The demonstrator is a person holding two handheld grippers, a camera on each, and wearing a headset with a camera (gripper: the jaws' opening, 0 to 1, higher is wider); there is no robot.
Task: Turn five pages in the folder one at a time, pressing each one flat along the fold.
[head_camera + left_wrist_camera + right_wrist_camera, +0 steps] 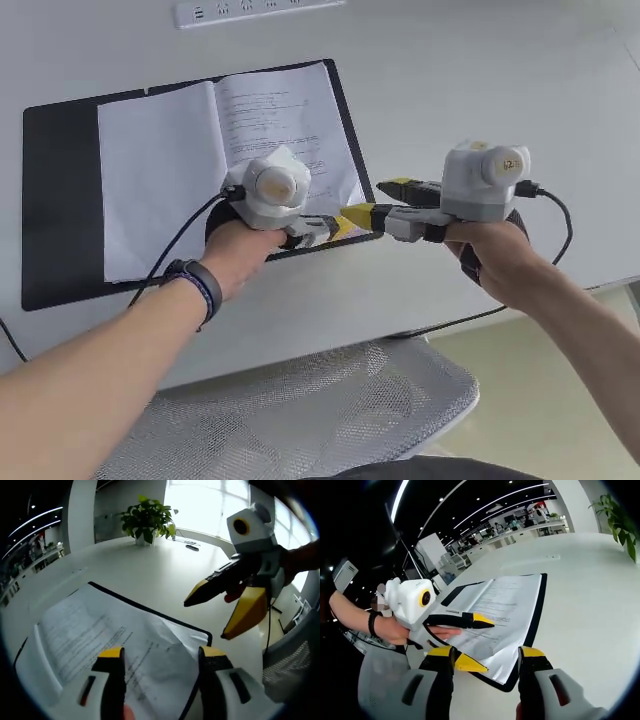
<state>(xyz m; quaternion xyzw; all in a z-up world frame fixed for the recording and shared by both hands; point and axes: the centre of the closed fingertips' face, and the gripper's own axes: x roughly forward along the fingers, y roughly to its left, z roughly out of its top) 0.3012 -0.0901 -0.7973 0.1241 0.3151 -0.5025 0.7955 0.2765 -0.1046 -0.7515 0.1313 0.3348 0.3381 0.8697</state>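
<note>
A black folder (60,200) lies open on the white table, with white printed pages (160,170) spread across both sides. My left gripper (325,230) hovers at the right page's lower corner, jaws open with nothing between them; in the left gripper view (162,655) the page (100,630) lies just under them. My right gripper (378,200) points left toward that same corner from beyond the folder's right edge, also open and empty. Its own view (485,655) shows the folder's black edge (537,610) and the left gripper (472,640) close in front.
A white power strip (255,10) lies at the table's far edge. A grey mesh chair (330,410) sits below the near edge. A potted plant (147,520) stands far off on the table. Black cables trail from both grippers.
</note>
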